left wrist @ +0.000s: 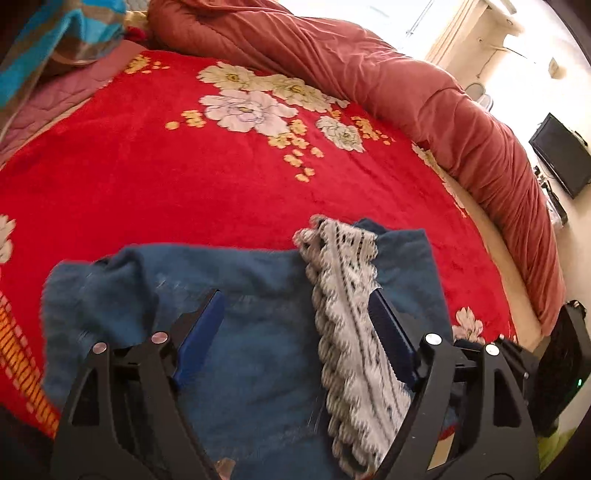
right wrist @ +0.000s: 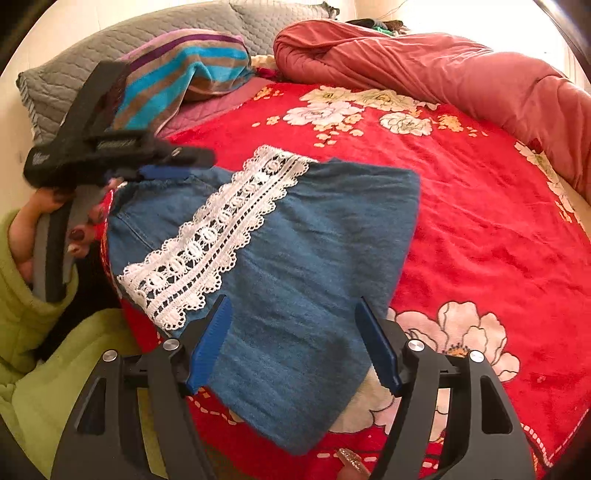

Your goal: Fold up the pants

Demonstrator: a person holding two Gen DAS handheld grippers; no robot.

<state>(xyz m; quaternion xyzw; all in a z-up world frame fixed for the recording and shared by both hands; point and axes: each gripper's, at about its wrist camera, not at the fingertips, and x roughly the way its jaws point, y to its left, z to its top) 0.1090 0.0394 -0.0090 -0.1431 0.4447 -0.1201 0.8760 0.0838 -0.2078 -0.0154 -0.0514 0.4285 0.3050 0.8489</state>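
Right wrist view: one pair of blue pants (right wrist: 295, 251), folded into a compact shape, lies at the centre of the frame on a red floral blanket (right wrist: 480, 229). One white lace strip (right wrist: 218, 229) runs diagonally across it. The right gripper (right wrist: 295, 343), at the bottom, has its blue fingers spread above the pants' near edge, holding nothing. At the upper left, the left gripper (right wrist: 177, 166) sits by the pants' far corner.

Left wrist view: its fingers are spread wide over the denim, apparently gripping nothing, though blurred. One rust-red quilt (left wrist: 406, 85) curves along the upper right; one striped towel (left wrist: 62, 33) sits upper left.
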